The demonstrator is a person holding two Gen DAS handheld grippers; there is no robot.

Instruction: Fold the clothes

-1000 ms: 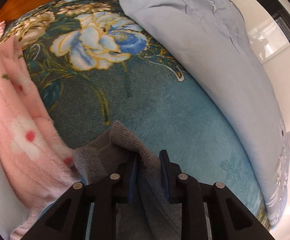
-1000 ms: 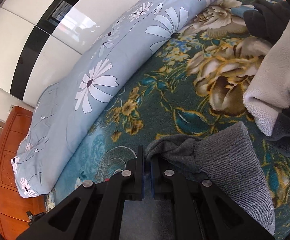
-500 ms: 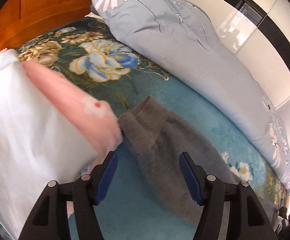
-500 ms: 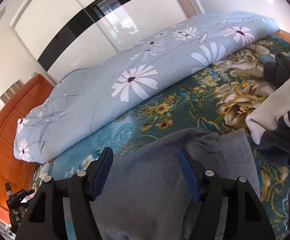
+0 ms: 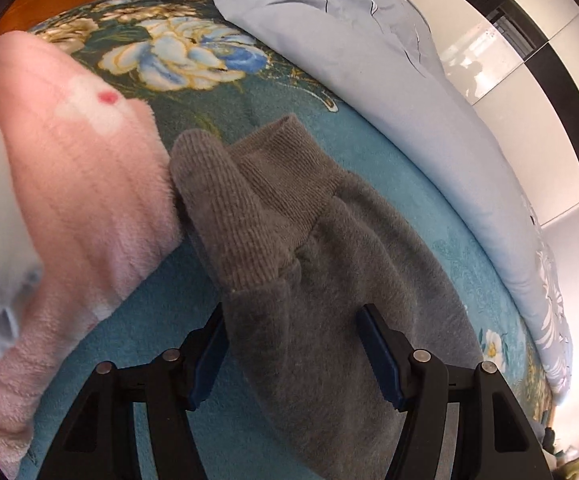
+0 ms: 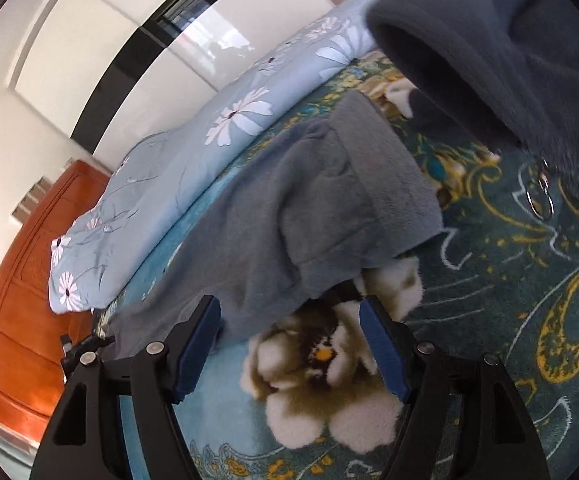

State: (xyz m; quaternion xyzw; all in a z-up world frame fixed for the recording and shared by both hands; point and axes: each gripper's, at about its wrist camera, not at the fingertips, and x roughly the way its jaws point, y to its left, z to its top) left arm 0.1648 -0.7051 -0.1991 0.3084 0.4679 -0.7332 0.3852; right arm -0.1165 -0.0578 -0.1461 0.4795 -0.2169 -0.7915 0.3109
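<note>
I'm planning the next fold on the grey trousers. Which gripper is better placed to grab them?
Left. The left gripper is open with the grey trousers between its fingers. The right gripper, jaws opening, sits mostly over bare blanket.

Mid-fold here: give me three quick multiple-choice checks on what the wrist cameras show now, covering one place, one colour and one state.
1. What lies right beside the grey garment's ribbed cuffs in the left wrist view?
A. pink fleece
B. a wooden box
C. a shoe

2. What colour is the rolled duvet?
A. red
B. light blue with white flowers
C. plain black

3. How does the left gripper stand?
A. clamped on the cuff
B. open, pads apart over the grey cloth
C. out of view

Answers:
1 A, the pink fleece touches the cuffs.
2 B, white daisies on blue.
3 B, both blue pads stand apart.
</note>
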